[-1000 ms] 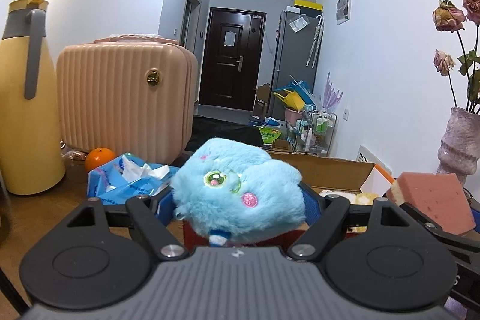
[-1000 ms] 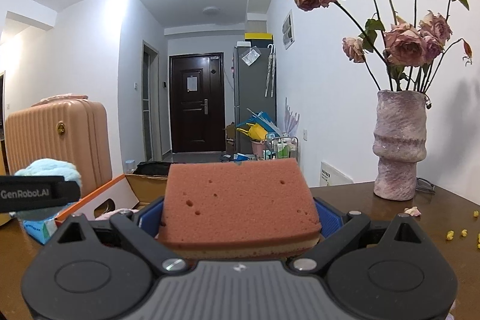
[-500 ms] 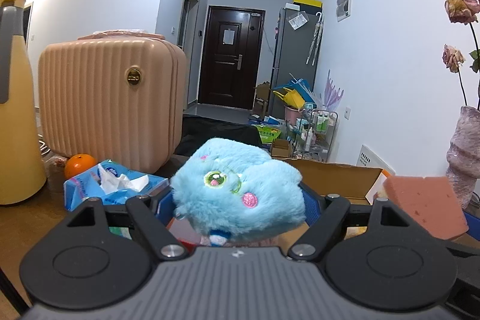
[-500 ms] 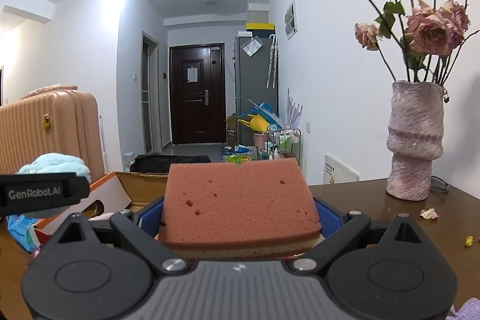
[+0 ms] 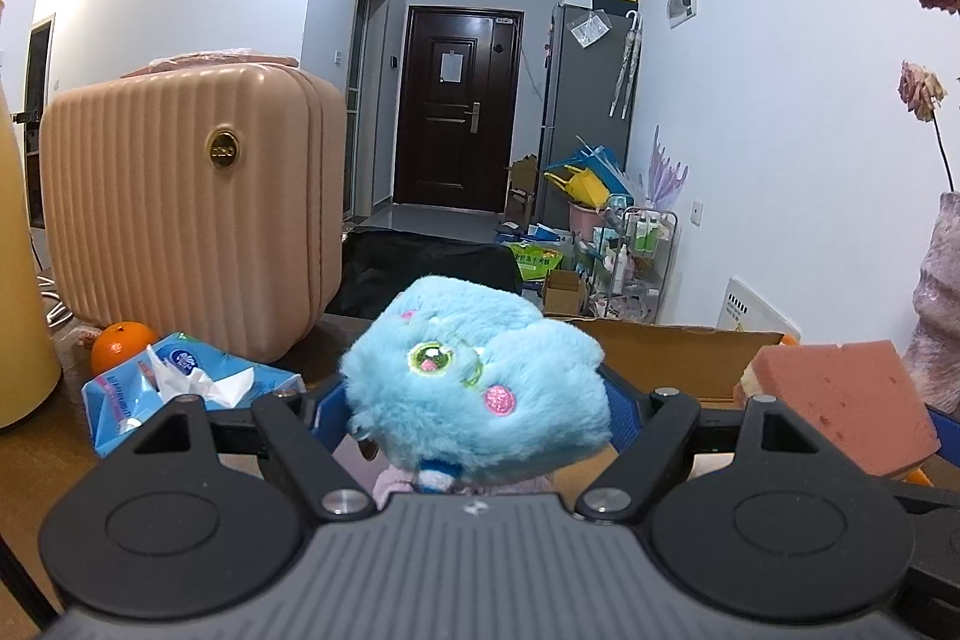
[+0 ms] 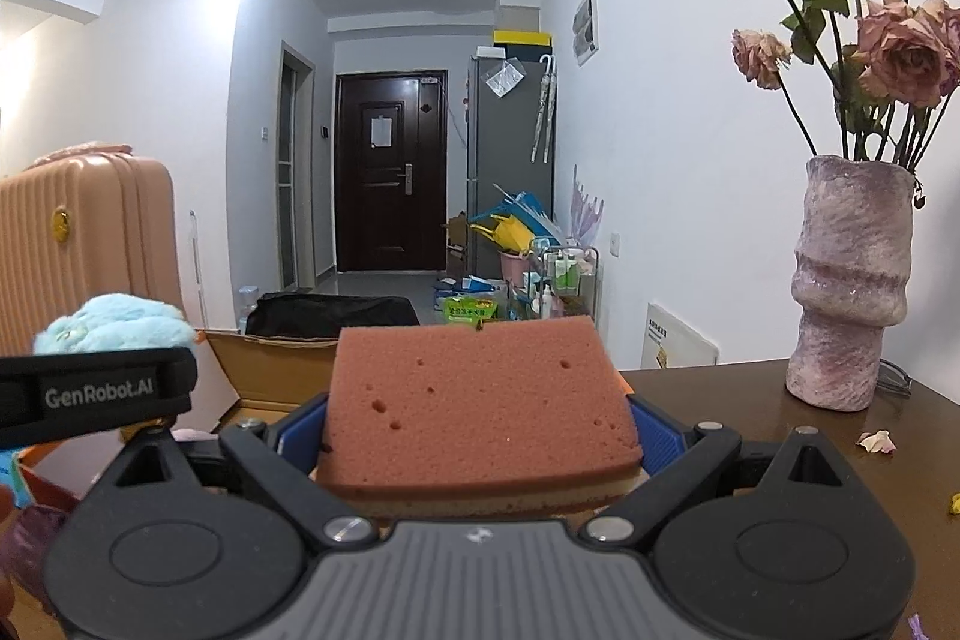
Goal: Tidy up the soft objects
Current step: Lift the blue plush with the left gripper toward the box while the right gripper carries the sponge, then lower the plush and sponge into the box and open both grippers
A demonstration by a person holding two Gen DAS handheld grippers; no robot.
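Left gripper [image 5: 474,400] clamps a fluffy blue plush toy [image 5: 474,388], frame centre; right gripper [image 6: 480,436] clamps a pink foam sponge [image 6: 480,400]. Both compressible loads may slip, missing the open cardboard box [image 5: 672,358] behind.

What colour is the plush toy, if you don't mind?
Light blue plush toy with pink cheek spots; clearest in the left wrist view.
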